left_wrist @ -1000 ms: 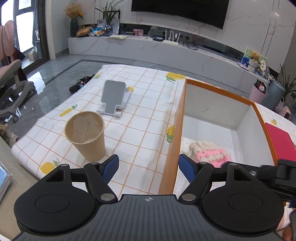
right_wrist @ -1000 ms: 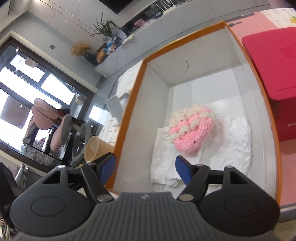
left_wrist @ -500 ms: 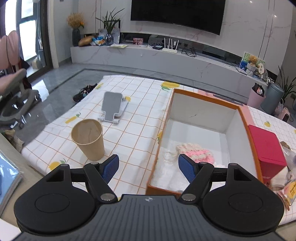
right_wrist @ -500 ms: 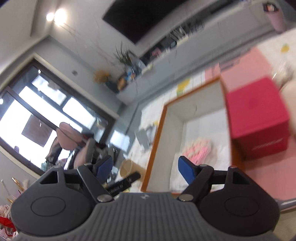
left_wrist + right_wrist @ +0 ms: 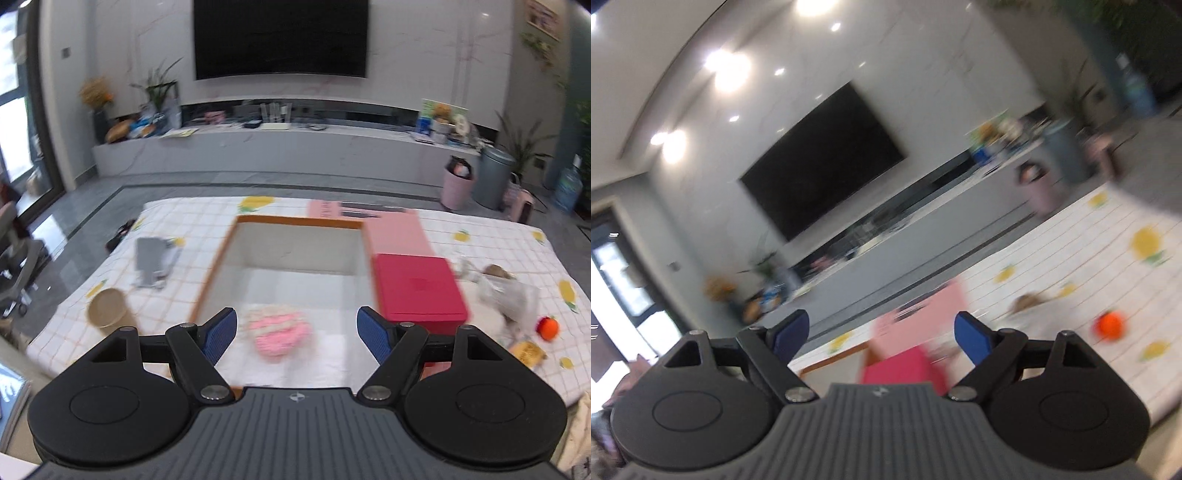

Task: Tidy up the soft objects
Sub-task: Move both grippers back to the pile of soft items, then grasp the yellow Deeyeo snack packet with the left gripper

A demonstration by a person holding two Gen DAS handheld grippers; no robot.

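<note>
The left gripper (image 5: 296, 334) has its blue-padded jaws wide apart and nothing between them. It looks down from above and behind at the open white box with an orange rim (image 5: 216, 266). The pink and cream crocheted soft piece (image 5: 277, 332) lies inside this box, on a white folded cloth (image 5: 332, 354), straight ahead of the left gripper and below it. It seems to be placed there because the box is the collecting place for soft things.

The right gripper (image 5: 882, 332) is also empty. Its jaws have just been opening wider, and no object is between them. It points almost level across the room, so the picture is tilted and blurred. Just ahead of it and below is the red rectangular box (image 5: 901, 365). Further to its right, on the white checked tablecloth with lemon prints (image 5: 1071, 266), lies a small orange ball (image 5: 1110, 325), with a brown fuzzy thing (image 5: 1030, 302) near it that I cannot identify.

In my judgement one soft object is already stored, and the open right jaws are prepared for taking the next item from that side.
</note>
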